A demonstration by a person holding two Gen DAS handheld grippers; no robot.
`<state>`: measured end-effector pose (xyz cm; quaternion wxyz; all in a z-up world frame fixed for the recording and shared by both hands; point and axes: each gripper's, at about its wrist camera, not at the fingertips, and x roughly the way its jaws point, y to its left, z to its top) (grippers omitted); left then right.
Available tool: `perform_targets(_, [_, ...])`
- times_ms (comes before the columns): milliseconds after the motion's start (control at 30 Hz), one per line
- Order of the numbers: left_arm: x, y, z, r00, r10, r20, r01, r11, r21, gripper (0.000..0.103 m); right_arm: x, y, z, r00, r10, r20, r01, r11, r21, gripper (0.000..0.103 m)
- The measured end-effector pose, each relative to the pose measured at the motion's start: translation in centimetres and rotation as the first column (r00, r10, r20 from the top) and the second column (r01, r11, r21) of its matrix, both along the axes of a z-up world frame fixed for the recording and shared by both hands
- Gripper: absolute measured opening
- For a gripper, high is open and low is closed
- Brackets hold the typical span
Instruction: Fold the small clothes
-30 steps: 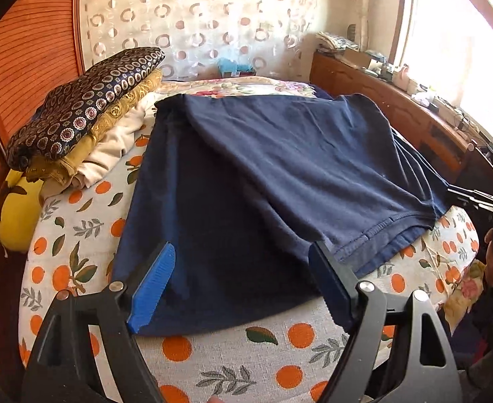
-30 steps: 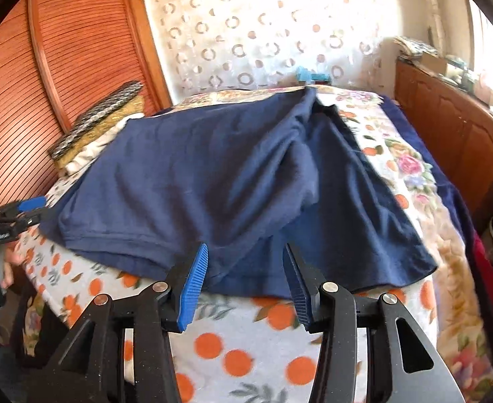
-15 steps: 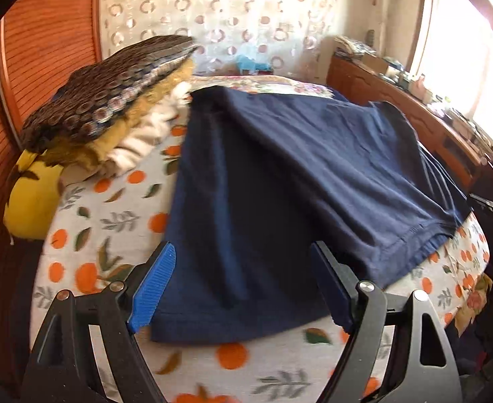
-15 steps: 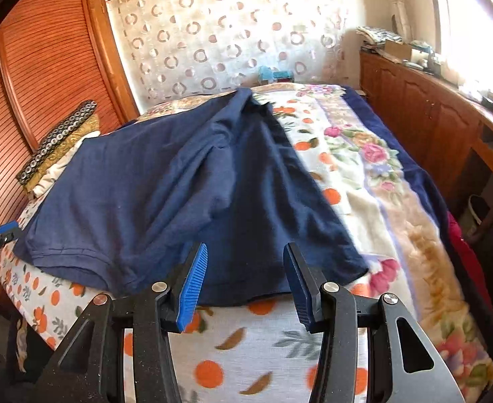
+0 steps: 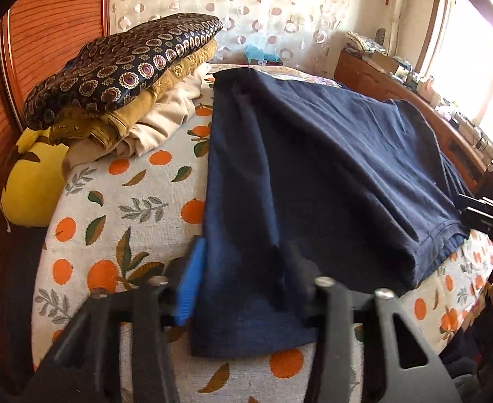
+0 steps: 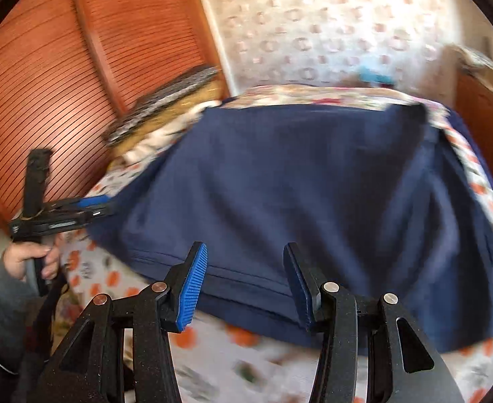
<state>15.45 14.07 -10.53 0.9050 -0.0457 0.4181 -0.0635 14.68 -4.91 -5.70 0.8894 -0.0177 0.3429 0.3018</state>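
A navy blue garment (image 5: 313,168) lies spread on the orange-print bedspread (image 5: 129,201), one side folded over the middle. My left gripper (image 5: 243,275) is down at its near left corner. Its jaws are closing with the corner's cloth between them, and the blue pad (image 5: 192,282) stands at the cloth's left edge. In the blurred right wrist view the garment (image 6: 297,184) fills the middle. My right gripper (image 6: 245,278) hovers open just above its near hem, gripping nothing. Each gripper shows in the other's view: the left gripper (image 6: 61,216) and the right gripper (image 5: 481,215).
A stack of patterned pillows (image 5: 122,63) and a yellow plush toy (image 5: 31,188) sit at the bed's left, against a slatted wooden panel (image 6: 45,67). A cluttered wooden dresser (image 5: 414,94) runs along the right under the window. A person's hand (image 6: 28,255) holds the left gripper's handle.
The left gripper slid to the garment's near left corner and its jaws narrowed around the cloth. The right gripper swung quickly leftwards along the near hem, blurring its view; its jaws kept their width.
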Motion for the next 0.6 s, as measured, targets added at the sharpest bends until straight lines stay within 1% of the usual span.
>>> perform_targets(67, [-0.1, 0.1, 0.0, 1.0, -0.024, -0.006, 0.023, 0.999, -0.029, 0.025, -0.1, 2.3, -0.4, 0.999, 0.04, 0.003, -0.04, 0.999, -0.024, 0.049])
perform_targets(100, [-0.1, 0.1, 0.0, 0.999, -0.036, -0.011, 0.036, 0.998, -0.043, 0.018, 0.3, 2.9, -0.8, 0.999, 0.053, -0.005, -0.053, 0.998, -0.031, 0.049])
perform_targets(200, [-0.2, 0.0, 0.0, 0.999, -0.051, -0.004, 0.051, 0.998, -0.032, 0.01, 1.2, 4.5, -1.3, 0.994, 0.107, -0.012, -0.107, 0.993, -0.041, 0.049])
perform_targets(367, [-0.3, 0.1, 0.7, 0.997, -0.068, 0.023, 0.069, 0.996, -0.054, 0.007, 1.2, 8.1, -2.0, 0.98, 0.2, 0.001, -0.199, 0.977, -0.079, 0.049])
perform_targets(533, [-0.2, 0.1, 2.1, 0.995, -0.086, 0.045, 0.09, 0.992, -0.093, 0.005, 1.9, 9.5, -3.4, 0.97, 0.245, 0.0, -0.242, 0.96, -0.138, 0.049])
perform_targets(567, [0.0, -0.1, 2.8, 0.995, -0.086, 0.057, 0.092, 0.989, -0.114, 0.005, 1.7, 9.1, -3.2, 0.969, 0.246, 0.001, -0.244, 0.961, -0.127, 0.049])
perform_targets(600, [0.1, -0.5, 3.4, 0.993, -0.097, 0.074, 0.105, 0.987, -0.124, 0.005, 1.9, 8.4, -3.0, 0.97, 0.242, -0.008, -0.242, 0.966, -0.09, 0.049])
